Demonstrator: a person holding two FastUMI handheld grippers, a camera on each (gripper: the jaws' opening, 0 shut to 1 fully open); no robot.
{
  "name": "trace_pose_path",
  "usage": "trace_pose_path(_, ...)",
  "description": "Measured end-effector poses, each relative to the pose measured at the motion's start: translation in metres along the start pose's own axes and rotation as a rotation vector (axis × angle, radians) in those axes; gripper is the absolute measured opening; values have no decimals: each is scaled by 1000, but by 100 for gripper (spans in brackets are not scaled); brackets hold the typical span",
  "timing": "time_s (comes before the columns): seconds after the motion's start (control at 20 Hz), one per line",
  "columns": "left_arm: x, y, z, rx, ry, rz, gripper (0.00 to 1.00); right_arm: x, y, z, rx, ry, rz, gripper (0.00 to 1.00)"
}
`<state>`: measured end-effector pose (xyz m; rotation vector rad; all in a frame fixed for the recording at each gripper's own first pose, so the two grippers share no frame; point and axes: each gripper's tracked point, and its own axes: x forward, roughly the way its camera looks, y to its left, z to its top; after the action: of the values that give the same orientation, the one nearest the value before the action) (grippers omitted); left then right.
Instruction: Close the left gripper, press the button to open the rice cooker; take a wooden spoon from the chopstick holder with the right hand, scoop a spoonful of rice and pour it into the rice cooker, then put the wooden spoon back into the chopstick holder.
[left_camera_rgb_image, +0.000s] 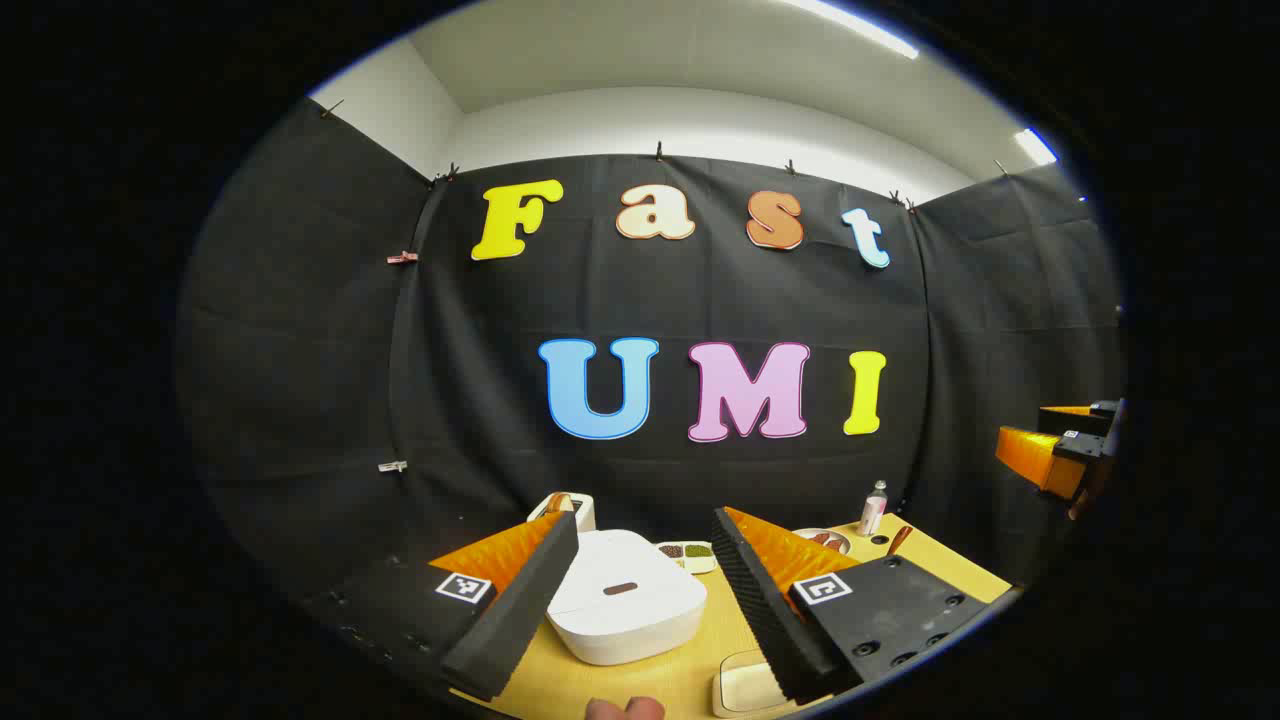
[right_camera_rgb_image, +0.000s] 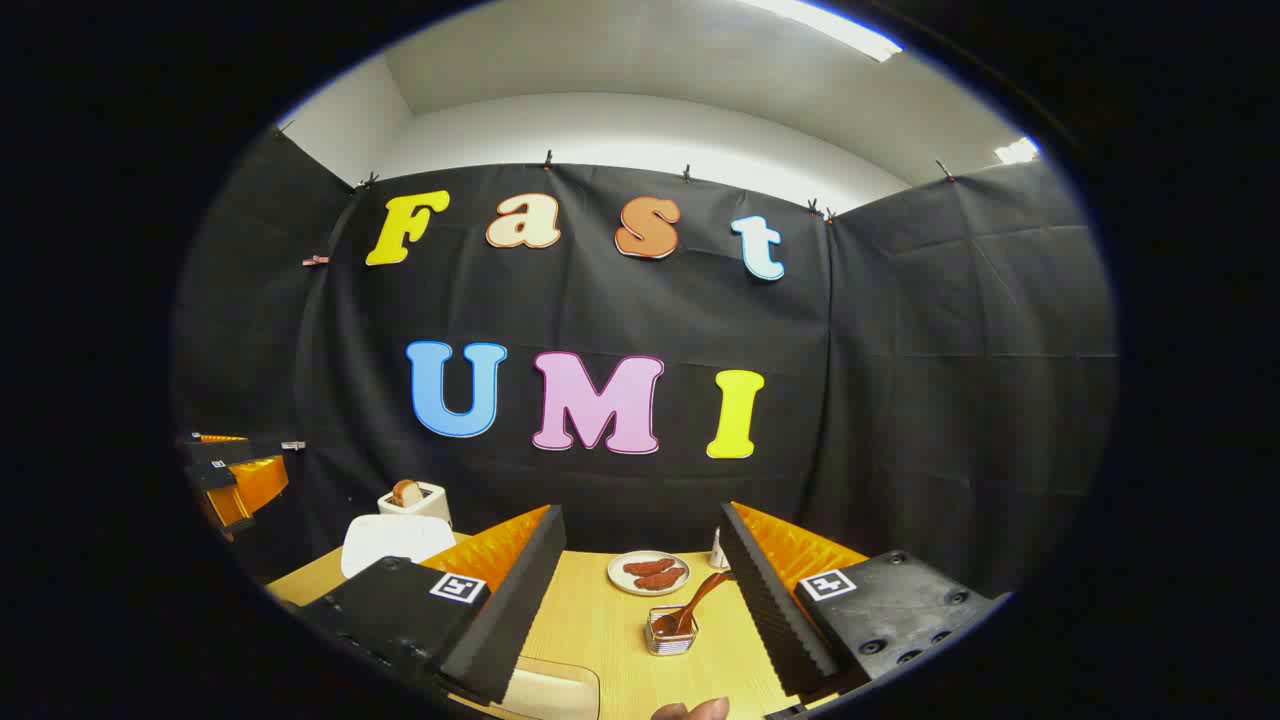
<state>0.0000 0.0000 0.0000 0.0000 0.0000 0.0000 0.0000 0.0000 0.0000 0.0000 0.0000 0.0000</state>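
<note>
I am looking along the left gripper (left_camera_rgb_image: 640, 600): its fingers are standing wide apart, gripping nothing. The wooden table (left_camera_rgb_image: 690, 670) is lying below them. The white rice cooker (left_camera_rgb_image: 625, 608) is sitting between the two fingers, lid down, a small dark slot showing on top; I can read no writing on it. Beyond it, near the left finger's tip, a white toaster (left_camera_rgb_image: 563, 508) is holding a slice of bread. A divided dish (left_camera_rgb_image: 688, 553) of grains is sitting just past the cooker, toward the right finger. A small bottle (left_camera_rgb_image: 873, 508) is standing beyond the right finger, its label too small to read. The right gripper (left_camera_rgb_image: 1060, 450) is hanging well off to the right.

Along the right gripper (right_camera_rgb_image: 640, 595), fingers are likewise spread wide, empty. Between them the chopstick holder (right_camera_rgb_image: 670, 632) is sitting on the table, the wooden spoon (right_camera_rgb_image: 690, 605) leaning in it toward the right finger. A plate (right_camera_rgb_image: 648, 573) of brown food is lying just beyond. The rice cooker (right_camera_rgb_image: 395, 540) is sitting outside the left finger. Each finger is carrying a square black-and-white marker (right_camera_rgb_image: 458, 587), no legible text.
</note>
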Motion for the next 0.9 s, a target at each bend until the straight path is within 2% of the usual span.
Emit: trace_pose_path(0.9, -1, -1, 4, 4, -2, -3, 94, -2, -6, 2, -11, -9, -8, 98)
